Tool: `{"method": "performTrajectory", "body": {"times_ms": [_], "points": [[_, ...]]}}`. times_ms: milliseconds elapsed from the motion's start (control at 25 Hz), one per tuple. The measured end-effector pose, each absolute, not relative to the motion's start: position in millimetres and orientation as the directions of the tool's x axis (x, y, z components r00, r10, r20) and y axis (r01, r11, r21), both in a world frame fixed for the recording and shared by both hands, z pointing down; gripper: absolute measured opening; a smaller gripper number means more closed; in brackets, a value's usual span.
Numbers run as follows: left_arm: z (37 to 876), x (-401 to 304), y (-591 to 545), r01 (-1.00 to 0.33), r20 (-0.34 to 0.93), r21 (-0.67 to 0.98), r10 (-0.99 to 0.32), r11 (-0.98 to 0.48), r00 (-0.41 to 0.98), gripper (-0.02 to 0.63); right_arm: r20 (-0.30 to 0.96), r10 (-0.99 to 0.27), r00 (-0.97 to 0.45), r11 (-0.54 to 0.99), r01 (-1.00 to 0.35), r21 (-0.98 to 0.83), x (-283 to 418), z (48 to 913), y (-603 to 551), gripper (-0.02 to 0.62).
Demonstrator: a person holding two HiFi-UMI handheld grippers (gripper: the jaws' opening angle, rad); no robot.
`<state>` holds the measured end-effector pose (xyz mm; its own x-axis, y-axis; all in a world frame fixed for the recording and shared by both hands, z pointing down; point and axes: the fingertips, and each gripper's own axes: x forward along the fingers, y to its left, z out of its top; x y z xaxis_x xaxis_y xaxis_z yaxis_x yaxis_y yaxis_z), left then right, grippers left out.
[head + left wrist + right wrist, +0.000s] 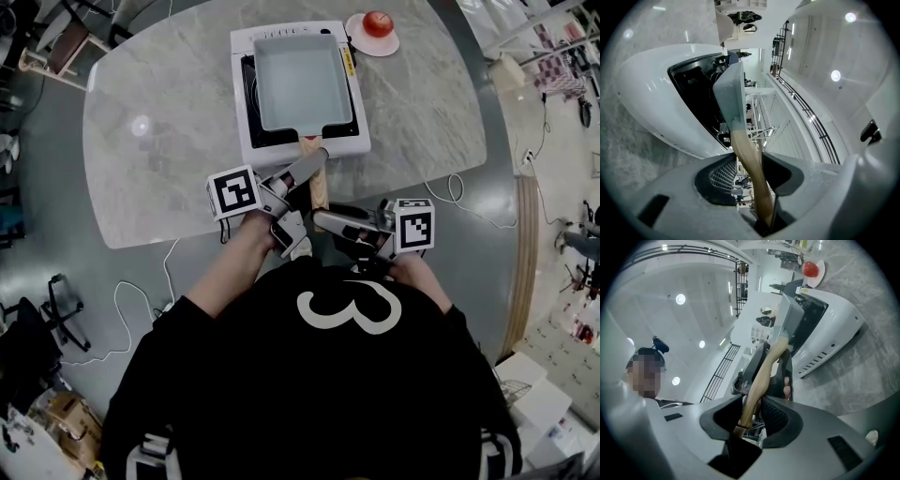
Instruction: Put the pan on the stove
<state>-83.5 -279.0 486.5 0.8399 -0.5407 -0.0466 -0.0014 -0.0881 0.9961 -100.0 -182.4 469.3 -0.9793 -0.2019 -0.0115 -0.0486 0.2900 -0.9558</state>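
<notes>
While the pale blue-grey rectangular metal pan (300,80) is being seated on the white boxy stove with the black top (272,148), left gripper (302,187): this grey two-jaw tool with a marker cube is being held partly open, and its jaws are being pressed onto the pale wooden handle (319,192) close to the pan end.
Pan position: it is being carried squarely over the stove's black plate; whether its full weight is down cannot be told.
Right gripper (330,223): the matching grey tool is being held about half open and is being clamped on the handle's free end.
Step in hand: this is judged to be the final seating, so the pan should be kept level and centred and lowered flat.
Release: the grips are best eased one at a time, so that the long handle is not being tipped.
Table (150,122): a grey veined stone-look rounded top is being used, with the stove standing toward its middle.
Plate (361,42): this small white round dish, with a red round fruit (378,23) on it, is being left just beside the stove's far right corner, apart from the pan.
Room: a glossy grey floor is being shown, with a dark wheeled chair (56,309) and a white cable (122,309) at the left.
</notes>
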Motion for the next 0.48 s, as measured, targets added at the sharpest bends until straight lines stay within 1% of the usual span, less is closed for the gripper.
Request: {"method": "performTrajectory", "body": {"times_ms": [240, 360, 480], "points": [[486, -84, -279, 0.012, -0.063, 0.995, -0.533, -0.098, 0.844, 0.17, -0.012, -0.204, -0.979, 0.287, -0.048, -0.957, -100, 468, -182, 0.112], [486, -89, -281, 0.035, -0.091, 0.993, -0.545, -0.112, 0.834, 0.173, -0.008, -0.2, -0.98, 0.307, -0.055, -0.95, -101, 468, -182, 0.112], [486, -95, -281, 0.024, -0.104, 0.989, -0.57, -0.146, 0.815, 0.191, 0.001, -0.199, -0.98, 0.319, -0.065, -0.946, -101, 469, -182, 0.112]]}}
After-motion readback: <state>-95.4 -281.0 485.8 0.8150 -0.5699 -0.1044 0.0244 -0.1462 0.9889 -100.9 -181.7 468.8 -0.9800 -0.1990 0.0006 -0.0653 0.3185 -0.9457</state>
